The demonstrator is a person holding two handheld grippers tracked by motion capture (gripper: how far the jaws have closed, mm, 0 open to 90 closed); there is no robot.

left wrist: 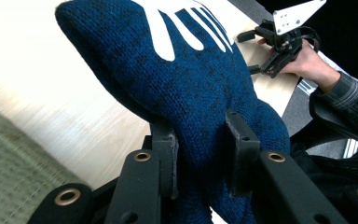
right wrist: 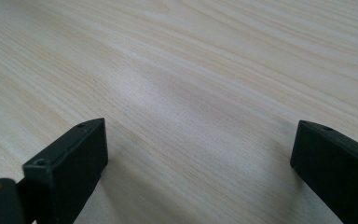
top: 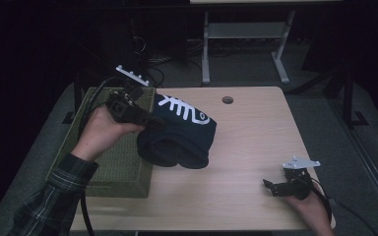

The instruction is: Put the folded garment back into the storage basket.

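One green woven basket (top: pixel 113 162) is sitting on the bench (top: pixel 256 142) directly under the left tongs (top: pixel 150 119), with one dark blue knit garment (top: pixel 179 132) bearing a white fishbone print hanging from them beside the basket's rim. The left tongs (left wrist: pixel 200 140) are pinching that garment, forearm angled inward. The right tongs (top: pixel 270 186) are standing wide with nothing between them, the hand resting low near the bench's near edge.

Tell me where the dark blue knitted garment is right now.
In the high view the dark blue knitted garment sits left of the table's centre, beside the green basket, clamped by the left gripper.
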